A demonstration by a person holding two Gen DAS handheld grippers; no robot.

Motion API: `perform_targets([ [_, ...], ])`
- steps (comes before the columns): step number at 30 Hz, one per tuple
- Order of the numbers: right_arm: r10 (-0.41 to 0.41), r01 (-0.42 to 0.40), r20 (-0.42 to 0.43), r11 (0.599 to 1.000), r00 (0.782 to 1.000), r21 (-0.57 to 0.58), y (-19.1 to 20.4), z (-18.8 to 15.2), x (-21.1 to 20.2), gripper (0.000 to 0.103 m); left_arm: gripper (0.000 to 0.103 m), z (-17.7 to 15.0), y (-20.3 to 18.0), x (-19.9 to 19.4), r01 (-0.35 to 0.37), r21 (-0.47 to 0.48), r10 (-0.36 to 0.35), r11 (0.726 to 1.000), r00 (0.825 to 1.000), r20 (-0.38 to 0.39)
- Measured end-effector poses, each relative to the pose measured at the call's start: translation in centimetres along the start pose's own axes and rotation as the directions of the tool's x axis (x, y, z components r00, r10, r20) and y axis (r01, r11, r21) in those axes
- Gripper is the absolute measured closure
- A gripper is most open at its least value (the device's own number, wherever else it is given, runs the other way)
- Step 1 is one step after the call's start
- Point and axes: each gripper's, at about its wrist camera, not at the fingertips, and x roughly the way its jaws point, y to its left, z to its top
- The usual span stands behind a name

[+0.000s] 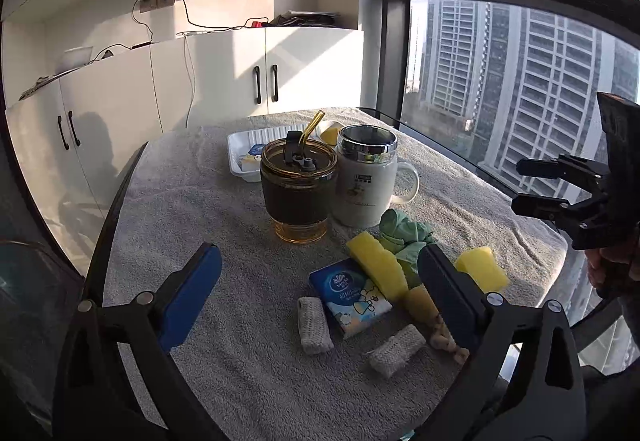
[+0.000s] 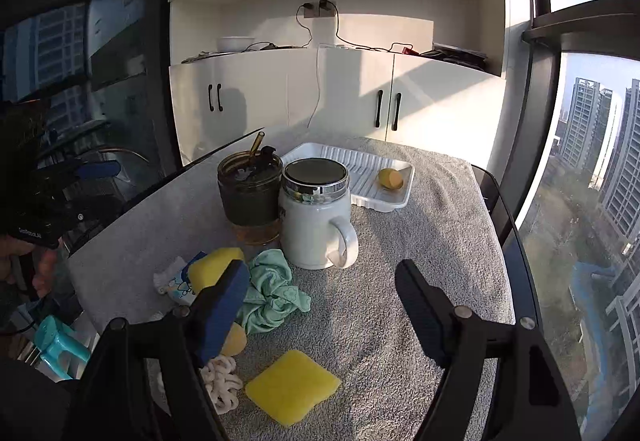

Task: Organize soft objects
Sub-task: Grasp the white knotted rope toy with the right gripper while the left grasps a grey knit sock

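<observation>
White cabinets and tall windows stand behind a table draped in a nubby grey towel (image 1: 224, 201), on which everything sits. Take the white mug (image 2: 316, 229), glossy ceramic with a chrome lid, as the landmark. Beyond it lies a ribbed white plastic tray (image 2: 360, 169), holding a yellow egg-shaped sponge (image 2: 391, 178). Touching the mug's side stands an amber glass tumbler (image 1: 296, 185) with a dark sleeve and a straw.

On the near side of the mug lies the clutter to be sorted: a crumpled mint-green cloth (image 2: 272, 293); a yellow foam wedge (image 1: 376, 269) just beside the cloth; a flat square yellow sponge (image 2: 292, 387) nearer the camera; a blue tissue pack (image 1: 350, 295) in slick film; two small knitted grey rolls (image 1: 314, 325); and a cream braided cord (image 2: 222, 381).

Both grippers are empty. The left gripper (image 1: 320, 289) hovers with its blue-padded jaws spread very wide above the tissue pack and wedge. The right gripper (image 2: 320, 301) is also apart, nothing between its pads, above the bare towel beside the cloth.

Risks, as I judge them: a low sweep could clip the tumbler or mug, which stand close to the pile, and spill liquid. Foam compresses and may spring out of a shallow pinch; the cloth could drag neighbours along; the towel's pile may snag a pad.
</observation>
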Motion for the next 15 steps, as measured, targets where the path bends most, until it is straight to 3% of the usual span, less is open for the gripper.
perform_targets([
  [6, 0.031, -0.026, -0.051, 0.994, 0.998, 0.106, 3.5, -5.4, -0.7, 0.024, 0.003, -4.4, -2.5, 0.8, 0.004, 0.028, -0.003, 1.0, 0.999, -0.039],
  [9, 0.004, -0.002, -0.045, 0.998, 0.999, 0.059, 5.4, -6.7, -0.7, 0.026, 0.003, -5.9, -3.5, 1.7, 0.035, 0.063, -0.032, 0.997, 0.998, -0.047],
  [11, 0.015, -0.014, -0.051, 1.0, 0.999, 0.024, 6.8, -7.4, -0.6, 0.035, 0.003, -6.7, -4.2, 1.8, 0.073, 0.08, -0.07, 0.994, 0.997, -0.035],
  [15, 0.038, -0.039, -0.072, 0.999, 0.997, -0.01, 8.3, -7.8, 0.3, 0.042, 0.003, -7.7, -5.2, 2.2, 0.071, 0.105, -0.069, 0.992, 0.997, -0.023],
])
